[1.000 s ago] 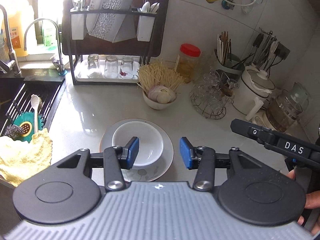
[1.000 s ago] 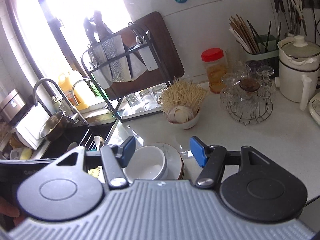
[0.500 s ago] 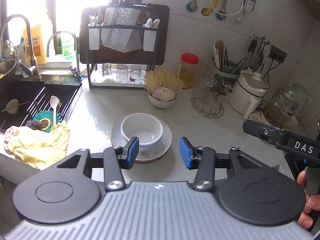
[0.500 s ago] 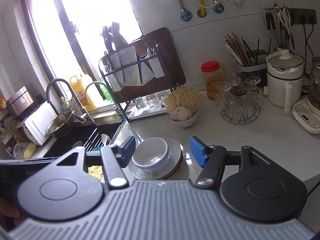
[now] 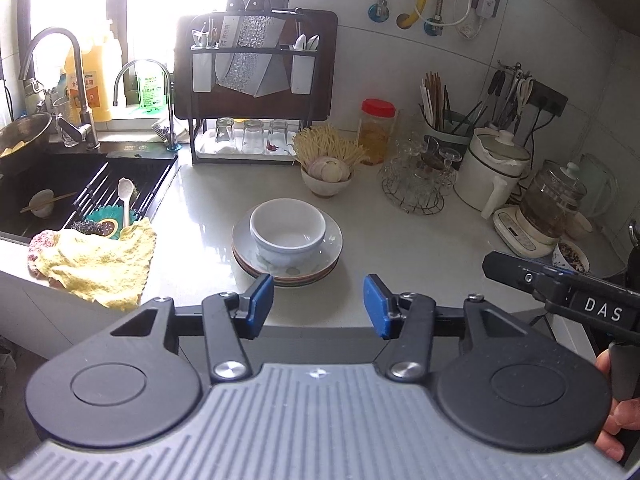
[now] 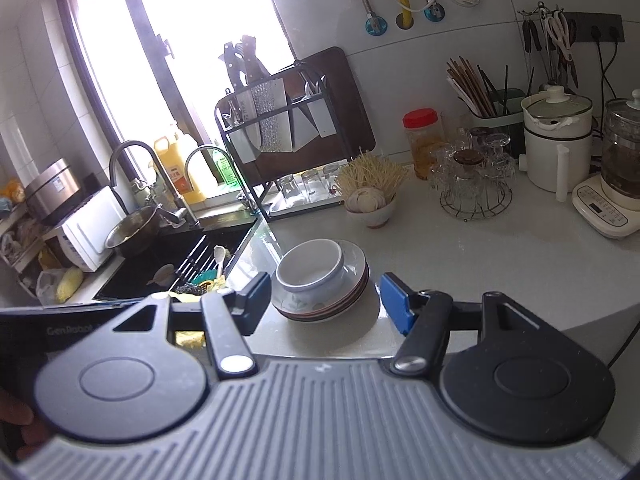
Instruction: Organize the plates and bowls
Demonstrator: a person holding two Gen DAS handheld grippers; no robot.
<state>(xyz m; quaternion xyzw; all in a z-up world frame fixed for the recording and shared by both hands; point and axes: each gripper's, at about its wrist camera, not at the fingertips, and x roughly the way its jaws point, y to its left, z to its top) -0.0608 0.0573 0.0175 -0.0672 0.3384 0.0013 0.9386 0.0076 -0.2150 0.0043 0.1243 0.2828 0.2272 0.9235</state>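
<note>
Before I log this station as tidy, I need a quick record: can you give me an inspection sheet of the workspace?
Surface: white counter, glossy, bare around the stack.
Job's things: white bowl sits upright in the top plate of a plate stack, near the counter's front.
Clutter: yellow cloth at the sink edge; bowl of garlic; glass rack; red-lid jar.
Grippers: left gripper jaws opening, nothing between the fingers; right gripper open, empty. Both short of the stack.
Cables: white cord and hoses on the wall.
Surroundings: sink, dish rack, kettle.
</note>
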